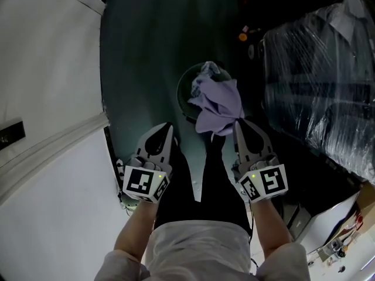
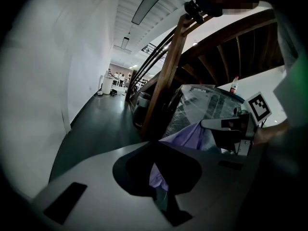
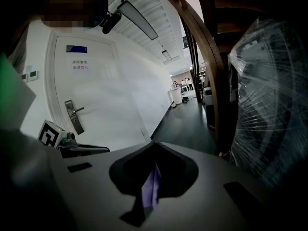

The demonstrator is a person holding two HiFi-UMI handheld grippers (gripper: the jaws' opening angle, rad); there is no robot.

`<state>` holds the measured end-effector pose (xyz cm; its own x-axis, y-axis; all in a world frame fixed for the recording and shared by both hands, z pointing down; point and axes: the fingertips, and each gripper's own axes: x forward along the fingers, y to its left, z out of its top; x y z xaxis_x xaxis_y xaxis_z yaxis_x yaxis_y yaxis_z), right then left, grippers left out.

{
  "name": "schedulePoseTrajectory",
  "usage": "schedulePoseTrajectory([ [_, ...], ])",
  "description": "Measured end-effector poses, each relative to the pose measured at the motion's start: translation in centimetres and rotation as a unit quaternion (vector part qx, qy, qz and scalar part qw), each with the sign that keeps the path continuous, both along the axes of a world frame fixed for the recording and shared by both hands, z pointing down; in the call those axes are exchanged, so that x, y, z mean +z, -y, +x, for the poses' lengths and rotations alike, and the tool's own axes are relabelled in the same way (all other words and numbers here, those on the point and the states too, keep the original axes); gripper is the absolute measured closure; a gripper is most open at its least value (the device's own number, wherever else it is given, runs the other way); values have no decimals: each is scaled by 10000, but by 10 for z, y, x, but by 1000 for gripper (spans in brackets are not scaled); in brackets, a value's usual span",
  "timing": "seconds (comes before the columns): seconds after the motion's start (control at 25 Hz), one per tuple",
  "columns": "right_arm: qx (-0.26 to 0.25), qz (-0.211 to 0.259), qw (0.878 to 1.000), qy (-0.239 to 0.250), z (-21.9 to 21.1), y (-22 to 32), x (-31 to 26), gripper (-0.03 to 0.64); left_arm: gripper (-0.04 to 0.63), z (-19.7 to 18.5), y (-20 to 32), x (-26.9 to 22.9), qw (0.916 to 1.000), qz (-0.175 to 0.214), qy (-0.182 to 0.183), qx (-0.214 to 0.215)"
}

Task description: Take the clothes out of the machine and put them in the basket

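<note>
From the head view we see a round dark basket (image 1: 180,92) on the dark green floor (image 1: 140,45). Some clothes are in it, and a pale blue-green piece (image 1: 208,70) shows at the top. A soft light purple cloth (image 1: 218,101) hangs right over the basket. The right gripper (image 1: 239,125) holds it at its tip. The left gripper (image 1: 169,127) comes to a closed point just beside the cloth. A big thing wrapped in shiny clear plastic (image 1: 316,81) stands to the right.

In the left gripper view, the jaws of the left gripper (image 2: 157,146) are close together. A bit of purple shows in the thin gap, so we think they pinch the purple cloth (image 2: 192,134) too. The right gripper (image 2: 226,124) is beside it. We cannot see the basket here.

In the right gripper view, the jaws of the right gripper (image 3: 154,147) are pressed tight on a thin fold of the purple cloth (image 3: 151,189). The left gripper (image 3: 79,149) is off to the side, in front of a white door (image 3: 96,90).
</note>
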<state>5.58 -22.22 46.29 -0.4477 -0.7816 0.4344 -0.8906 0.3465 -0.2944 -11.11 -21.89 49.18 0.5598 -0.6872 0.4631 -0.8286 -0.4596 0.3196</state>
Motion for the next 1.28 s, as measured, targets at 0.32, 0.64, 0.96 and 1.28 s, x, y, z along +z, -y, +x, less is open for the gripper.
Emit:
schedulePoseTrajectory([
  [0.32,-55,-336,9994,-41,-8,9,65,606,575,-21,10,58,9990,-275,263,-232],
  [0.64,-17,-867,9961,-129,-10,11,134,605,575,-10,12,110,9978,-534,390,-97],
  [0.96,13,-1358,9907,-10,-17,20,189,606,575,-7,7,158,9945,-925,499,16],
  [1.28,-70,-1627,9866,-86,-22,26,241,604,575,-9,7,206,9906,-1228,596,13],
])
